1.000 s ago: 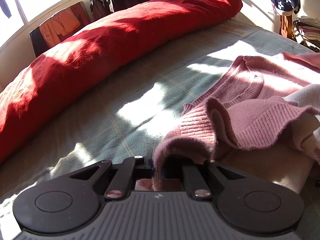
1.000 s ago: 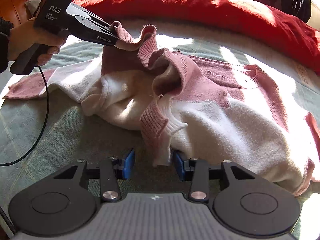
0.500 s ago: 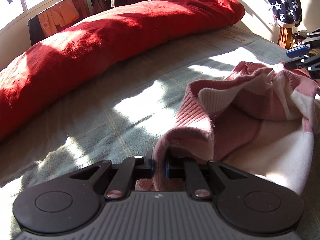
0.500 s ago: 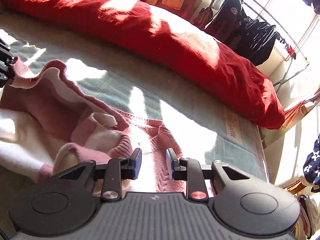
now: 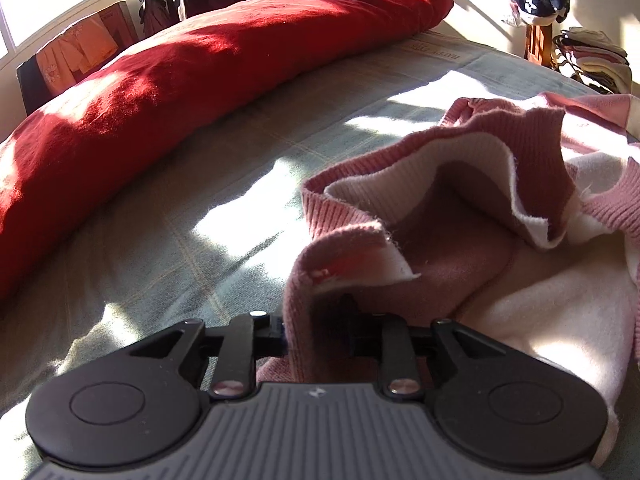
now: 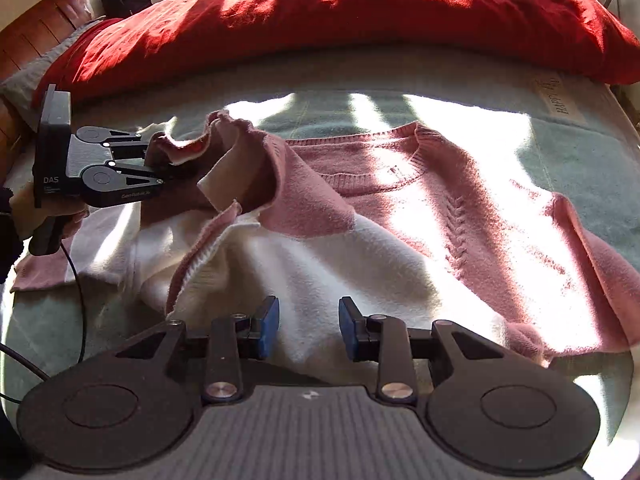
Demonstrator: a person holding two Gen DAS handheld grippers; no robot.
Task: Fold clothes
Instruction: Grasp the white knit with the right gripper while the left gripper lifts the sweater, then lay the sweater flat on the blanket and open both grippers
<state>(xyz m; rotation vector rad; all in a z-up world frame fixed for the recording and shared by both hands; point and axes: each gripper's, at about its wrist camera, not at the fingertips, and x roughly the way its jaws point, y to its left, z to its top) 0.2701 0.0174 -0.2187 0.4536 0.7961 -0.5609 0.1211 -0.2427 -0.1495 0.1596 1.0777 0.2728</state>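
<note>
Sunlit bed (image 6: 580,152): left tongs (image 6: 168,168) pinch pink-and-white knitted sweater (image 6: 400,240) hem, right tongs (image 6: 306,326) gape empty; keep hem taut, fold flat.

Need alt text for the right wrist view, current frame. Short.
A pink and white sweater lies spread on a grey-green bed cover, with the open right gripper poised over its white lower part. At left, the left gripper clamps a lifted pink edge; a long red cushion lies behind.

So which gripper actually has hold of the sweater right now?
The left gripper: its jaws are shut on a bunched pink edge of the sweater. The right gripper hangs open over the white part, nothing between its blue pads.
</note>
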